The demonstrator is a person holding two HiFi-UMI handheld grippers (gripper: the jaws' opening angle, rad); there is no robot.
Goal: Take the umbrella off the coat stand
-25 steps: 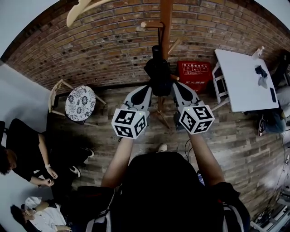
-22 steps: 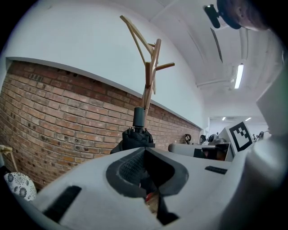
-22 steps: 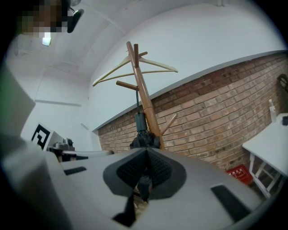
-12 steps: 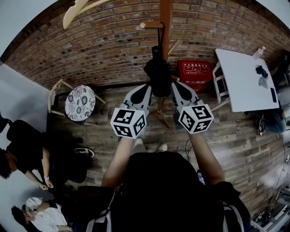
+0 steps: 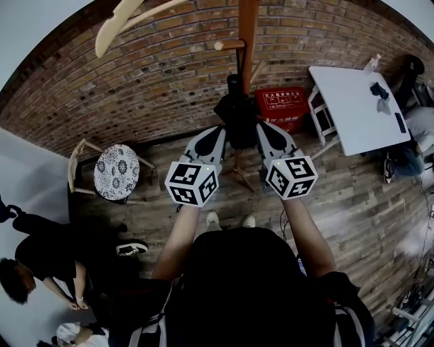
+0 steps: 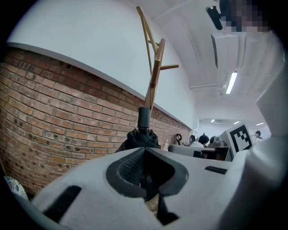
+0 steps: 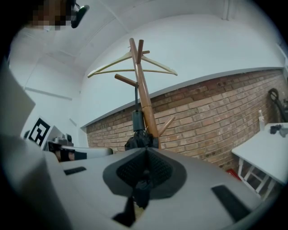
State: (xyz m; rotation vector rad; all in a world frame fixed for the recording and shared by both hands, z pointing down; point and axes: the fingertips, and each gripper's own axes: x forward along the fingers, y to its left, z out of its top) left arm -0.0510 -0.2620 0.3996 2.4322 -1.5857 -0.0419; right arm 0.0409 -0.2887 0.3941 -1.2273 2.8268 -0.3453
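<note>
A black folded umbrella point(image 5: 237, 116) hangs by its strap against the wooden coat stand point(image 5: 248, 34), handle end up. In the head view my left gripper point(image 5: 222, 133) and right gripper point(image 5: 260, 130) close in on its lower part from either side. In the left gripper view the jaws are shut point(image 6: 146, 179) with dark umbrella cloth in the slot, and the umbrella point(image 6: 139, 137) rises just beyond. In the right gripper view the gripper point(image 7: 144, 180) is shut on a fold of black cloth, with the umbrella point(image 7: 137, 134) and the stand point(image 7: 143, 90) behind.
A wooden hanger point(image 5: 129, 17) hangs on the stand's top. A red box point(image 5: 280, 107) stands at the brick wall, with a white table point(image 5: 356, 108) to the right and a round patterned stool point(image 5: 116, 171) to the left. A person point(image 5: 41, 261) is at far left.
Both grippers stay at the umbrella. The head view has swung a little, so the room has shifted. The people at the left have moved down and left.
</note>
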